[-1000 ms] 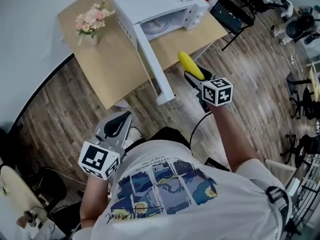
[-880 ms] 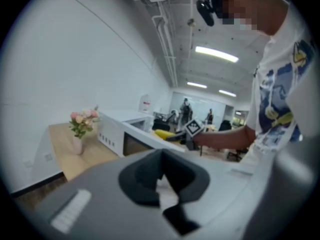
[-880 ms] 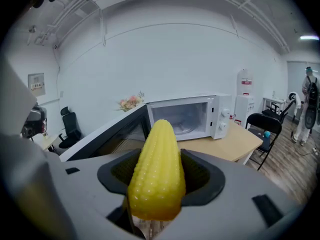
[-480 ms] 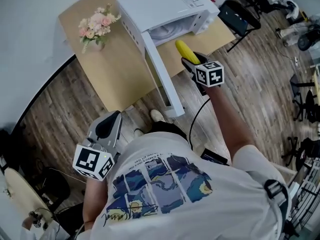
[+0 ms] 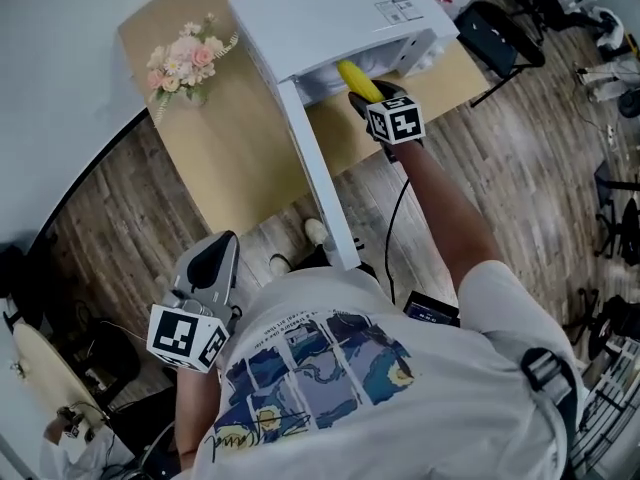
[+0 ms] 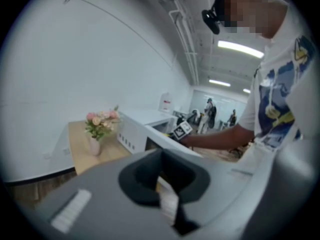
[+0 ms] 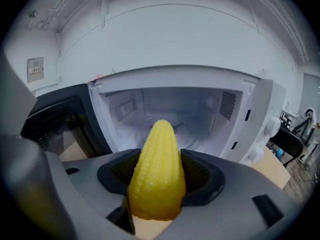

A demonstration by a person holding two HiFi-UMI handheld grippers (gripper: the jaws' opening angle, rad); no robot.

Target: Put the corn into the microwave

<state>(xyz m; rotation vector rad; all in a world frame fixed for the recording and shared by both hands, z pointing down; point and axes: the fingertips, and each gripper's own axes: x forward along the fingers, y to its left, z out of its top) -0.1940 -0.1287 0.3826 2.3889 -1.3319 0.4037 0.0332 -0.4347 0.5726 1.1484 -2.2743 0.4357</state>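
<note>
Head view: a white microwave [image 5: 330, 8] stands on a light wooden table [image 5: 235, 153], with its door [image 5: 320, 178] swung fully open toward the person. A small vase of pink flowers [image 5: 185, 60] stands on the same table, to the left of the microwave and apart from it. The right gripper [image 5: 367, 98] is extended at arm's length to the front of the open cavity. Its jaws are clamped on a yellow corn [image 5: 356, 78] and hold it by the thick end. The narrow tip of the corn points into the appliance and sits at the edge of the opening, just under the front of the top panel. Right gripper view: the corn stands between the two jaws, with one jaw pressed against each side. It lines up with the middle of the lit white cavity [image 7: 175, 111]. The dark inner face of the door is at the left and the control panel [image 7: 261, 119] is at the right. The corn is not resting on the cavity floor; only the jaws support it. The left gripper [image 5: 214, 250] hangs low beside the person's white printed shirt [image 5: 330, 388], above the wood floor and well apart from the table. Left gripper view: its jaws are drawn together and nothing is between them.
</note>
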